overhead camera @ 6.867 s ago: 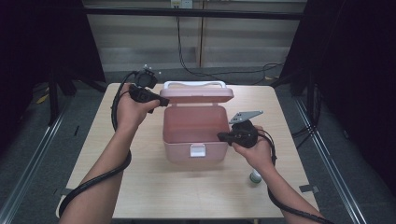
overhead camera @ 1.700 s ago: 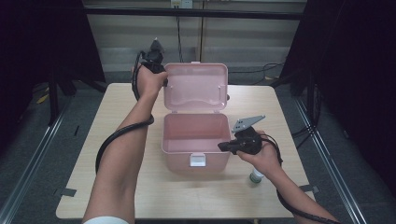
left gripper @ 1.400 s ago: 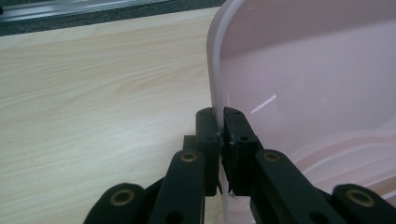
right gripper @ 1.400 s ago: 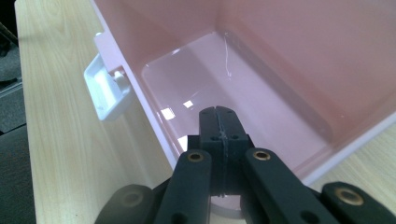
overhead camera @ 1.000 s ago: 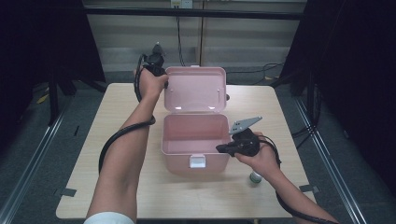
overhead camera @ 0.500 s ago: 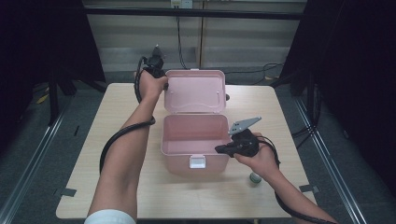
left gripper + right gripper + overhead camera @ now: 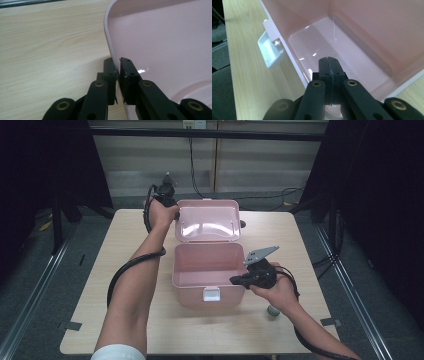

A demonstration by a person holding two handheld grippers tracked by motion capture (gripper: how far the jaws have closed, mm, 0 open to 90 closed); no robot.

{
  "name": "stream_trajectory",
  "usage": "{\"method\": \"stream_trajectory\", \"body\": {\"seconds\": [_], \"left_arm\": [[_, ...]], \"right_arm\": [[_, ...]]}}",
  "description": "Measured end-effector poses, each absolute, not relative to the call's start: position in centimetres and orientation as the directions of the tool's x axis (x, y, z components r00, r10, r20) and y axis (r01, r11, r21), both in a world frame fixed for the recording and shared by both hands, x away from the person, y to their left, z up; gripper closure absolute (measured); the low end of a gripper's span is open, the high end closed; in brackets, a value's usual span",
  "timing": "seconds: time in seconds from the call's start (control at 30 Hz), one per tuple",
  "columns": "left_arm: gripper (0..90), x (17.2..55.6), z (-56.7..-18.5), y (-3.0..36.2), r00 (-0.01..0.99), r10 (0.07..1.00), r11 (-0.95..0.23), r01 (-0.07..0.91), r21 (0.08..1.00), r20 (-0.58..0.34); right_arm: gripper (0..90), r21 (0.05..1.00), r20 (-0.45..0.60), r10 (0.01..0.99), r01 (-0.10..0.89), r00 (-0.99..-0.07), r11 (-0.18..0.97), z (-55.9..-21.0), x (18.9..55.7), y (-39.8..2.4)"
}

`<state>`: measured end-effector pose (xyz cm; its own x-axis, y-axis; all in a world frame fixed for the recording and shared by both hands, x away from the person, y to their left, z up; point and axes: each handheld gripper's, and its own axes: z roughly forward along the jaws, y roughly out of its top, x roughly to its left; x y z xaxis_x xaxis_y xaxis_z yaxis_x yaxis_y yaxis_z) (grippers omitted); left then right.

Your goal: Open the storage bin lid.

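Your left gripper [image 7: 117,71] has its jaws pinched on the left rim of the pink lid [image 7: 207,220], which stands open at the upper centre of the high view. Your right gripper [image 7: 329,66], jaws pressed together on nothing, hovers over the right rim of the one pink box [image 7: 200,272] mid-counter [image 7: 100,270]. One small bottle [image 7: 273,310] stands lower right.

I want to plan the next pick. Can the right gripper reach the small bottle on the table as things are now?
Probably yes. The small bottle stands on the table just under the right hand, nothing between. But the right gripper, shut, rests at the pink box rim and must turn back.
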<state>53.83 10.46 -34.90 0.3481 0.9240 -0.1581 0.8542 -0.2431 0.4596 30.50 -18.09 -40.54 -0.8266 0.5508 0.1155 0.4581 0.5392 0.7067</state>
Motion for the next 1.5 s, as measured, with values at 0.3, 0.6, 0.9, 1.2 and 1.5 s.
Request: {"method": "stream_trajectory", "body": {"seconds": [0.3, 0.6, 0.9, 1.2, 1.5], "left_arm": [[83.0, 53.9, -35.6, 10.6, 0.342, 0.925, -0.241, 0.862, 0.446, -0.163], [82.2, 53.8, -36.4, 10.4, 0.351, 0.922, -0.25, 0.86, 0.444, -0.162], [81.0, 53.7, -37.2, 10.4, 0.359, 0.916, -0.253, 0.862, 0.439, -0.178], [77.4, 53.2, -37.0, 10.8, 0.374, 0.908, -0.258, 0.854, 0.451, -0.189], [72.4, 52.0, -36.3, 12.2, 0.361, 0.911, -0.246, 0.862, 0.443, -0.197]], "right_arm": [[90.0, 0.71, 0.125, 0.552, 0.463, -0.825, 0.531, -40.6, 30.5, -18.1], [90.0, 0.707, 0.128, 0.545, 0.462, -0.828, 0.536, -40.6, 30.2, -18.0], [90.0, 0.699, 0.119, 0.539, 0.456, -0.834, 0.551, -40.4, 30.0, -17.9], [87.7, 0.693, 0.106, 0.539, 0.451, -0.836, 0.563, -40.1, 30.4, -17.8], [85.9, 0.693, 0.075, 0.561, 0.447, -0.824, 0.565, -38.8, 30.4, -17.9]]}}
